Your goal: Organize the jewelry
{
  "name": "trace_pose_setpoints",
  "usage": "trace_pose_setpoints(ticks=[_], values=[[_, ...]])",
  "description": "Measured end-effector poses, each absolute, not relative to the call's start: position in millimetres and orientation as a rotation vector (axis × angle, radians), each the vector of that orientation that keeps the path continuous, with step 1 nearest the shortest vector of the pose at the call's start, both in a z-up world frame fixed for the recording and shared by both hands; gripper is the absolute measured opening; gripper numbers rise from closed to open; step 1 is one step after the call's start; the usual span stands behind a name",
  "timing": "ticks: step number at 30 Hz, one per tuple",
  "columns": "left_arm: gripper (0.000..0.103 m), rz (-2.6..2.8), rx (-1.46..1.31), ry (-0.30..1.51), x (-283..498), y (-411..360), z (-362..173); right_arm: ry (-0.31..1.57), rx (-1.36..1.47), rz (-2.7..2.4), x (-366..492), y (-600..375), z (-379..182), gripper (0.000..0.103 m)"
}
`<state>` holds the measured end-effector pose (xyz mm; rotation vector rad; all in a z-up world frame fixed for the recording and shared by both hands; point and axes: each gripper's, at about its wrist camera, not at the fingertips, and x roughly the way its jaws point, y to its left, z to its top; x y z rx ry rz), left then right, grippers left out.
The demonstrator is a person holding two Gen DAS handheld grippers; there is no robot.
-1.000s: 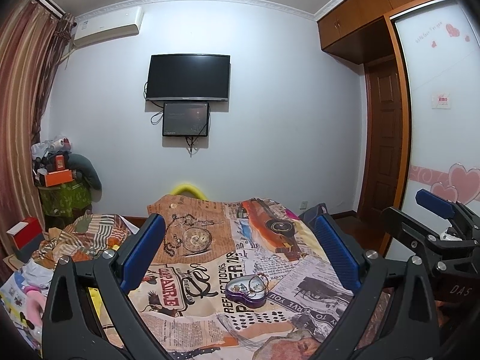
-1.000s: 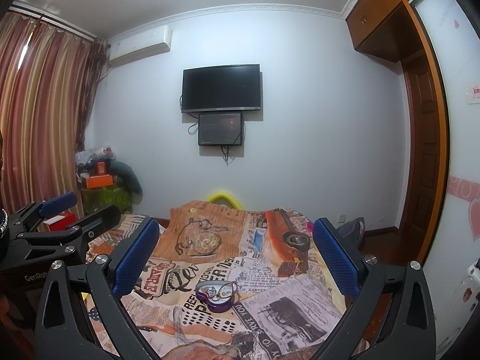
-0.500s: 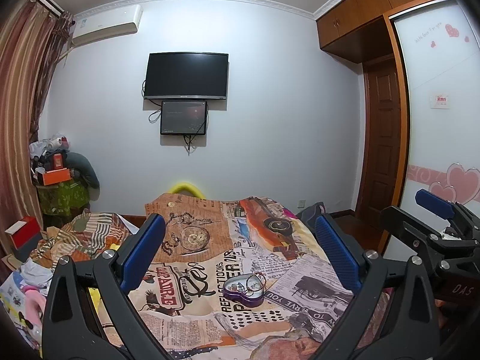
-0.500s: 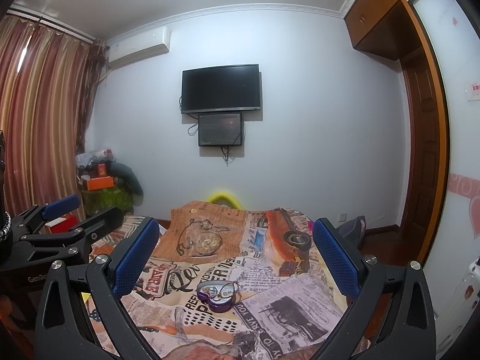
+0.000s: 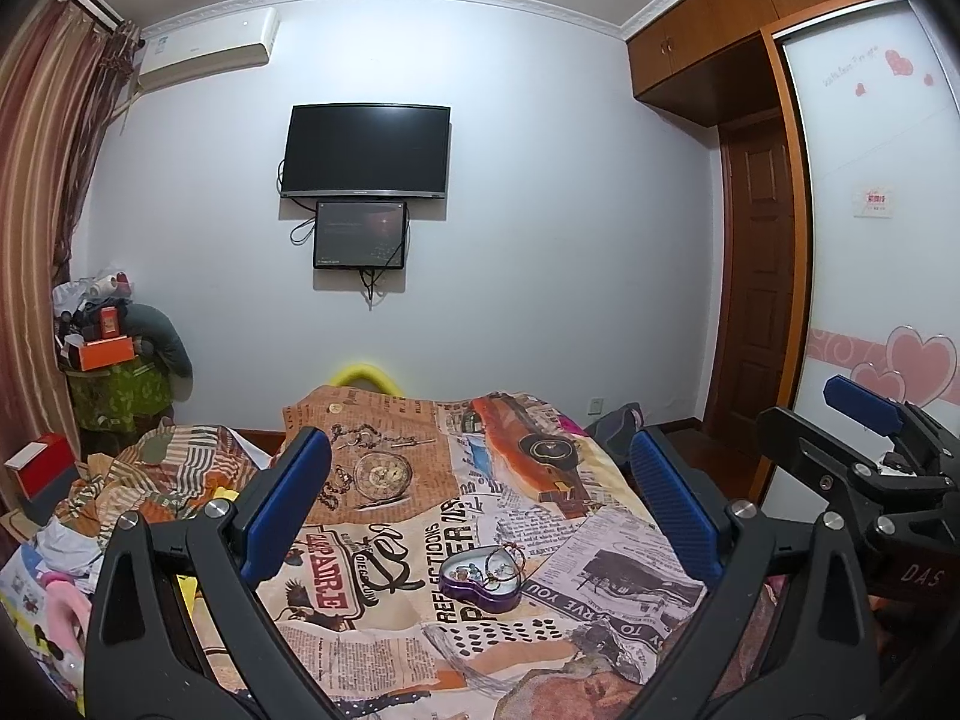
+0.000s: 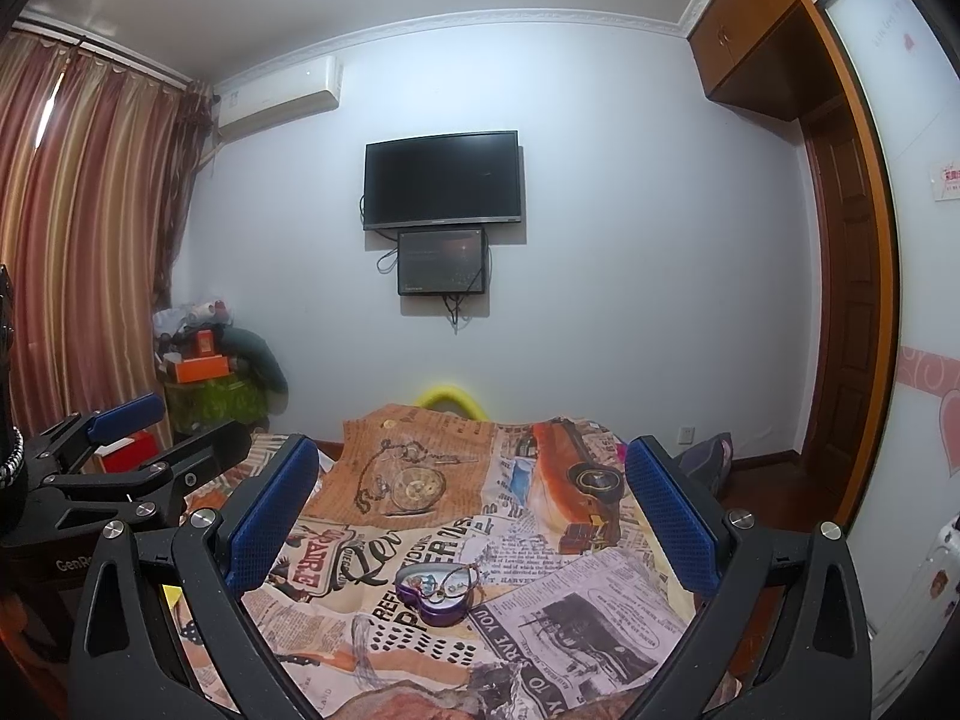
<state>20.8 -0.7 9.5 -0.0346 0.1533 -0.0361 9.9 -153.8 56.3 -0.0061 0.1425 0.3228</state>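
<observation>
Filling the lower half of both views, a bed lies under a patchwork bedspread printed with newspaper text, a pocket watch and an orange car. On the far wall, at about 12 o'clock from the bed, hangs a dark television with a smaller screen just beneath it, and an air conditioner sits higher at 11 o'clock. Striped curtains cover the 9 o'clock side; a wooden wardrobe and door stand at 2 to 3 o'clock. A cluttered stand with an orange box occupies the corner at 10 o'clock.

The left gripper hovers above the bedspread with its blue fingers spread wide and holding nothing. The right gripper hangs likewise, its fingers wide apart and empty; in the left wrist view it shows at 3 o'clock, beside the left one.

A purple heart-shaped jewelry box rests open on the bedspread near the foot of each view, between the fingers and well below them, at roughly 6 o'clock from the printed watch. Inside it lie small jewelry pieces, among them thin rings or hoops and a chain draped over the rim; finer detail cannot be made out.
</observation>
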Motion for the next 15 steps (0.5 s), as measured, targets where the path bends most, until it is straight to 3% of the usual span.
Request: trace_pose_setpoints(ticks=[15], values=[[0.101,-0.038,-0.054,0.164,26.4,4.2,5.8,0.167,-0.011,0.32,16.8,-150.5,52.4,0.101]])
